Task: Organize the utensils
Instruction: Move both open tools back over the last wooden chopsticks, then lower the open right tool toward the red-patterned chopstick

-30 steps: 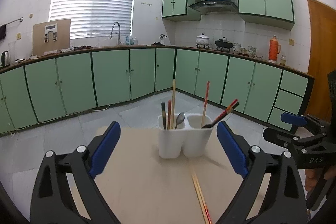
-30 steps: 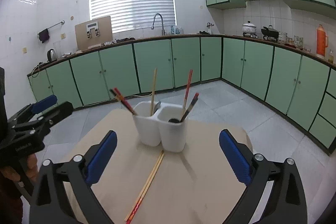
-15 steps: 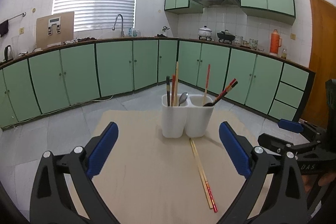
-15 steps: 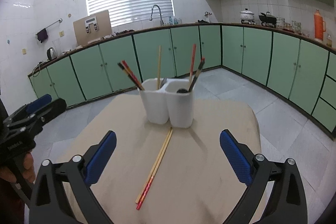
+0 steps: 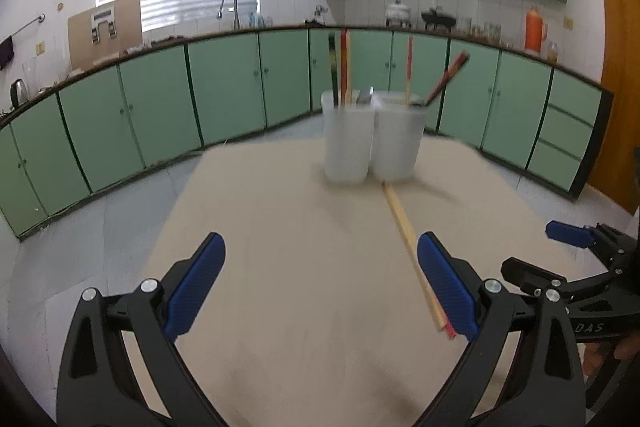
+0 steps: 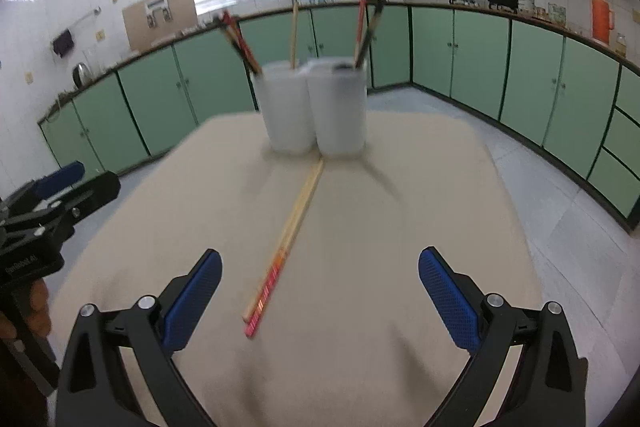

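Observation:
A white two-compartment utensil holder point(image 5: 372, 143) point(image 6: 316, 111) stands at the far side of the beige table point(image 5: 300, 267) point(image 6: 380, 227). It holds several chopsticks and a spoon. A pair of wooden chopsticks with red ends point(image 5: 412, 251) point(image 6: 288, 235) lies flat on the table, pointing at the holder. My left gripper point(image 5: 320, 283) is open and empty, with the loose chopsticks by its right finger. My right gripper point(image 6: 320, 295) is open and empty, with the chopsticks' red ends between its fingers. Each gripper shows at the edge of the other's view.
Green kitchen cabinets point(image 5: 224, 87) run around the room behind the table. The table's edges drop to a grey tiled floor point(image 6: 560, 179) on all sides. The other gripper point(image 5: 580, 267) point(image 6: 48, 211) hovers at the table's side.
Both grippers have pulled back and come lower over the table. The holder now looks farther off and the loose chopsticks lie close under the fingers. Nothing was grasped.

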Available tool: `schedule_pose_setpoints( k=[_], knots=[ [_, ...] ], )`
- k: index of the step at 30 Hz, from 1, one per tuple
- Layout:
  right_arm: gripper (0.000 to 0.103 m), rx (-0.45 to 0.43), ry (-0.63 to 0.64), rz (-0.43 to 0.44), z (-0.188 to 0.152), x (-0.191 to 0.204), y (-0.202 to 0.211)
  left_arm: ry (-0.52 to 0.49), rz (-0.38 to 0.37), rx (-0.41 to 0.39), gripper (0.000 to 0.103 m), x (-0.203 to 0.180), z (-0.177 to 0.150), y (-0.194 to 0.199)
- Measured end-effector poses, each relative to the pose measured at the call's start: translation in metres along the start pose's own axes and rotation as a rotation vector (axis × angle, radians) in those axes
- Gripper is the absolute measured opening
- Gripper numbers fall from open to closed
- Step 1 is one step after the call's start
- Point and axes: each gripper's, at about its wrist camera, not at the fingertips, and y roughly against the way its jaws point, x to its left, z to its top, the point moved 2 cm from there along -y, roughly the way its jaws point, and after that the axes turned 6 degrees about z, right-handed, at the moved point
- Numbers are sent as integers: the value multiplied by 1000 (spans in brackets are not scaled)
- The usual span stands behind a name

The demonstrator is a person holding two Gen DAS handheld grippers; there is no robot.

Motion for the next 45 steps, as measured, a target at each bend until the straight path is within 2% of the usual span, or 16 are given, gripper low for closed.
schedule_pose_setpoints(
  k=[4,11,13,20,27,33,45],
  knots=[
    [90,39,-7,0,-20,6,-10,-4,13,47,94,3,-19,-10],
    [66,126,36,19,-47,26,-27,5,26,111,94,11,-37,-24],
    [63,139,44,24,-50,31,-30,6,29,119,94,10,-38,-25],
    [52,138,75,-15,-53,41,-34,16,27,134,94,12,-41,-27],
    [32,135,86,-30,-52,39,-32,15,19,138,94,10,-42,-27],
    [32,137,41,-52,-48,18,-29,21,19,136,94,12,-41,-28],
    [31,131,39,-19,-48,24,-32,16,13,140,94,9,-41,-29]
  ],
)
